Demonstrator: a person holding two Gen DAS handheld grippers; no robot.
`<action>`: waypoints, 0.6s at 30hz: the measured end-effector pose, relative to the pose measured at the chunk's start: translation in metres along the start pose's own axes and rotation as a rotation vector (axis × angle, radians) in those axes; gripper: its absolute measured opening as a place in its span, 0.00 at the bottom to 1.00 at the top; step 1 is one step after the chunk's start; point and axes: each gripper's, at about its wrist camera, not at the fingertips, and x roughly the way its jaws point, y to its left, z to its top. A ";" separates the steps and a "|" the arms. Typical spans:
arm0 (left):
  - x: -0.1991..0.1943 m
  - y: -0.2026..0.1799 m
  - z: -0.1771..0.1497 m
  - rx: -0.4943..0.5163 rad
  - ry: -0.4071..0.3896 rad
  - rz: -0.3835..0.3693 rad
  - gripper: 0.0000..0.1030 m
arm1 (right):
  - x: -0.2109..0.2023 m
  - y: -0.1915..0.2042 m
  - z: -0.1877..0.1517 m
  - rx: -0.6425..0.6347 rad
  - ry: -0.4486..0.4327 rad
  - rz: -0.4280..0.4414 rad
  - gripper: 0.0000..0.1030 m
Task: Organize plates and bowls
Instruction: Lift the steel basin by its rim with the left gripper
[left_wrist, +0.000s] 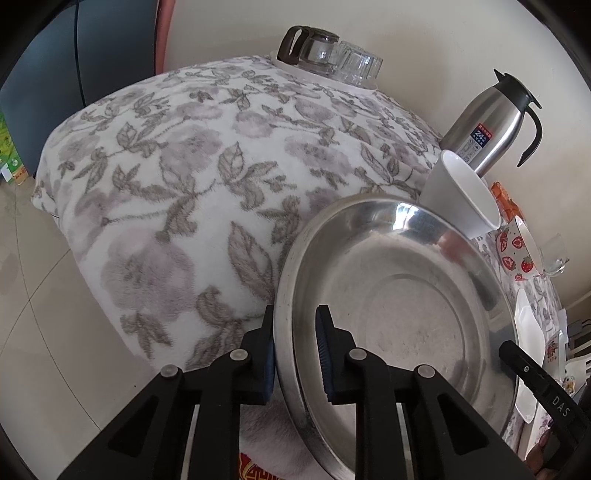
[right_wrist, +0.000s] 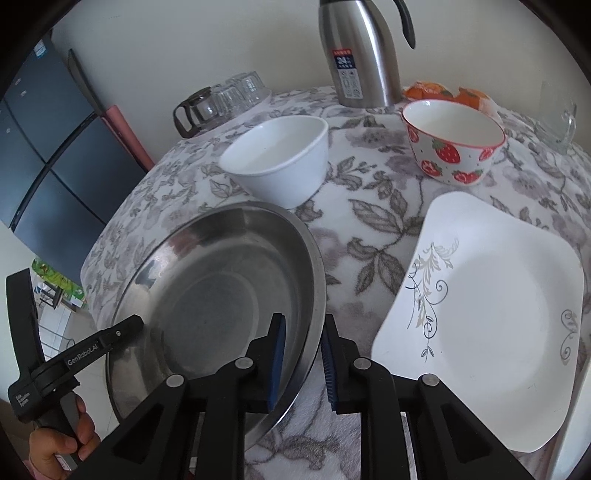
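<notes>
Steel plate (right_wrist: 221, 295): stiff, light, slick; rim is the hold. Left gripper (left_wrist: 295, 354) and right gripper (right_wrist: 304, 363) each straddle opposite rims, pads not visibly clamped.

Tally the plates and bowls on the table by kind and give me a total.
Steel plate: 1
White square plate: 1
White bowl: 1
Strawberry bowl: 1
Total: 4
</notes>
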 end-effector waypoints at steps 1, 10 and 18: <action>-0.002 0.000 0.000 0.004 -0.005 0.003 0.20 | -0.002 0.001 0.000 -0.007 -0.005 0.003 0.20; -0.024 -0.009 0.001 0.039 -0.043 0.029 0.20 | -0.021 0.001 -0.001 -0.024 -0.044 0.031 0.20; -0.053 -0.030 0.005 0.079 -0.088 0.025 0.20 | -0.055 -0.010 0.003 -0.013 -0.127 0.053 0.20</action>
